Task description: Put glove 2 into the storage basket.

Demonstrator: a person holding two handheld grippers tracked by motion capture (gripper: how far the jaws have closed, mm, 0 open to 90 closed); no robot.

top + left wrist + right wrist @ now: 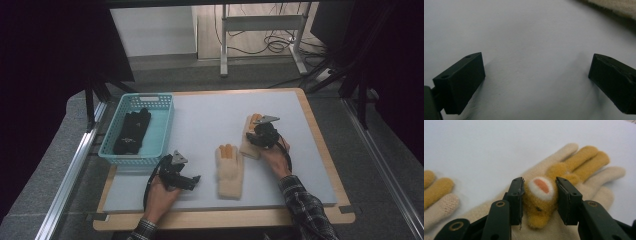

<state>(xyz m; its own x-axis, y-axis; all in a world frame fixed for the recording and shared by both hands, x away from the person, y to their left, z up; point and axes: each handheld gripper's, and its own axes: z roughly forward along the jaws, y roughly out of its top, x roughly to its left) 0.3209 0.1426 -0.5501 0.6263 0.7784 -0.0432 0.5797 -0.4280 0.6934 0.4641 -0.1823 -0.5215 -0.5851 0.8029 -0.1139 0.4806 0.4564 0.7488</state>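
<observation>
Gripping: right gripper (538,201) jaws clamp the fuzzy orange animal face on the cream knitted glove (584,167).
Axis: glove fingers point away from the jaws.
Left gripper (536,82): jaws wide apart, nothing between them, on the pale grey table mat (524,32).

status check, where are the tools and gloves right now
Right tool clamped on the plush animal patch of the right cream glove. Left tool open over bare mat, holding nothing. Second cream glove flat between them. Black gloves in teal basket; nothing blocking.
</observation>
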